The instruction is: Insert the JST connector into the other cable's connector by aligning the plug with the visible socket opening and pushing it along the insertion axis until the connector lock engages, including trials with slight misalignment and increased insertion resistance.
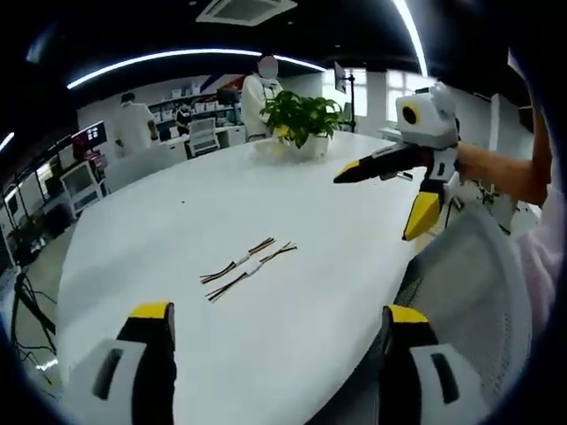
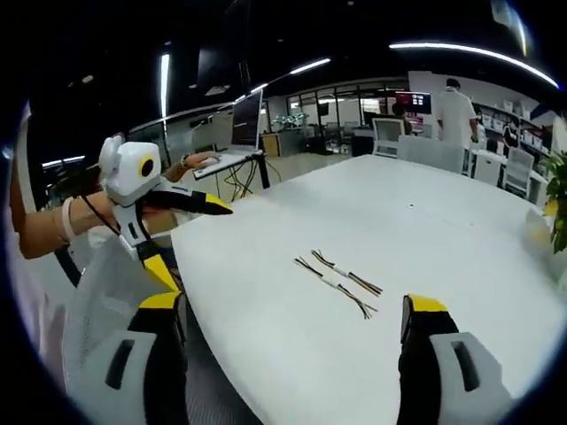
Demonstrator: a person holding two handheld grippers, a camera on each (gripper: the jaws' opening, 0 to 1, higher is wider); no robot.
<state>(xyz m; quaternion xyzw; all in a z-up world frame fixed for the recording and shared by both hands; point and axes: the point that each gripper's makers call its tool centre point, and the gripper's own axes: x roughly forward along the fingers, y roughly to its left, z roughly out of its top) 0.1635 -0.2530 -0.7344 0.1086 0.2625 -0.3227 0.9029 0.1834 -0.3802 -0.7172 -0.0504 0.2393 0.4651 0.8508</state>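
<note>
Two short cables with small white JST connectors [image 1: 249,263] lie side by side near the middle of the white table [image 1: 292,195]; the same pair [image 2: 339,277] lies ahead in the right gripper view. My left gripper [image 1: 276,332] is open, its yellow-tipped jaws wide apart and short of the cables, with nothing between them. My right gripper [image 2: 292,323] is open too, above the table's near edge. The right gripper [image 1: 383,199] enters the left gripper view from the right, held by a hand. The left gripper [image 2: 197,232] enters the right gripper view from the left.
A potted green plant [image 1: 301,119] stands at the table's far end. A grey mesh chair back [image 1: 469,283] sits by the table's right edge. People stand [image 1: 257,93] among desks and monitors in the background. A laptop [image 2: 235,133] sits on a stand beyond the table.
</note>
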